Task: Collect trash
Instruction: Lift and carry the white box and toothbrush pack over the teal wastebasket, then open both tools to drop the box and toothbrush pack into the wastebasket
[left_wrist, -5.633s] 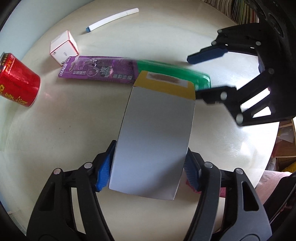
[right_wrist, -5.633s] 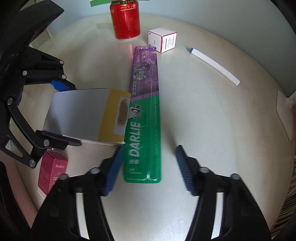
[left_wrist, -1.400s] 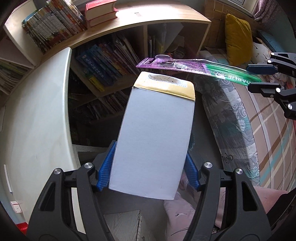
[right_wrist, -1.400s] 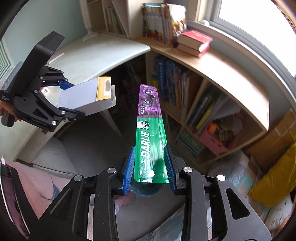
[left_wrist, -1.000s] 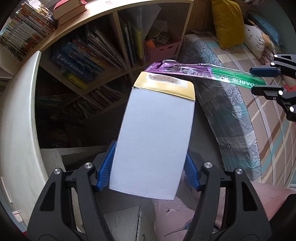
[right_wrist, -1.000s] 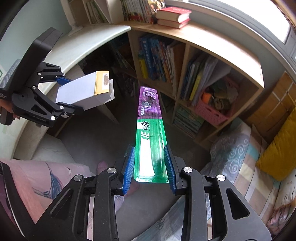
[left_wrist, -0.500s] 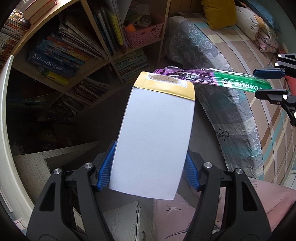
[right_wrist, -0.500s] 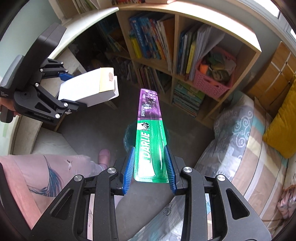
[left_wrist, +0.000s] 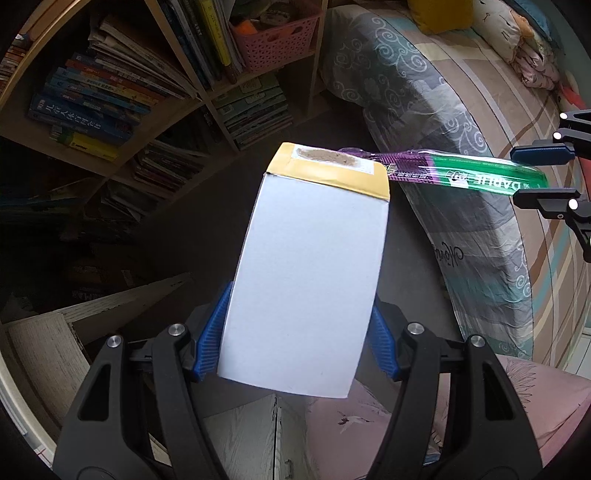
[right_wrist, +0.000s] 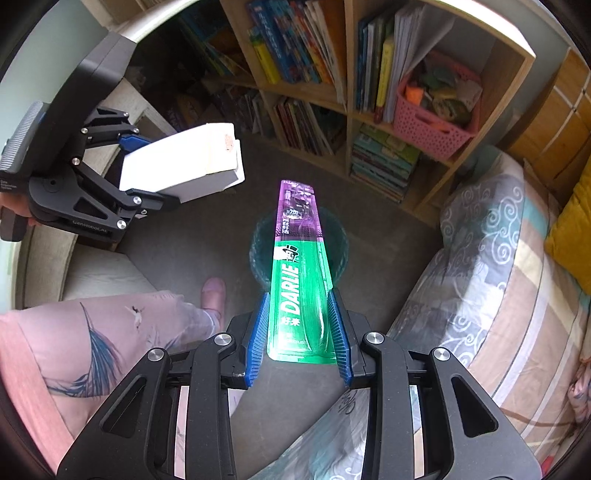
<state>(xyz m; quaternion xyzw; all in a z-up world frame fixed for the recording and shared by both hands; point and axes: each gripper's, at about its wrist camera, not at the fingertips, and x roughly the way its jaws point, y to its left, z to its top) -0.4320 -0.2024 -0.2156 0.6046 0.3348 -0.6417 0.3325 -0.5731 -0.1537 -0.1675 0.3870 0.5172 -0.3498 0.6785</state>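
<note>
My left gripper is shut on a white cardboard box with a yellow end flap, held in the air; it also shows in the right wrist view. My right gripper is shut on a green and purple Darlie toothbrush pack, also seen in the left wrist view. In the right wrist view the pack hangs directly over a round bin lined with a green bag on the dark floor. The box is to the left of the bin, higher up.
A wooden bookshelf with books and a pink basket stands behind the bin. A bed with patterned covers is on the right. The person's leg and foot are left of the bin.
Both grippers have swung from the table and shelf down toward the floor. The bin has come into the right wrist view and now lies under the toothbrush pack. Both grips are unchanged.
</note>
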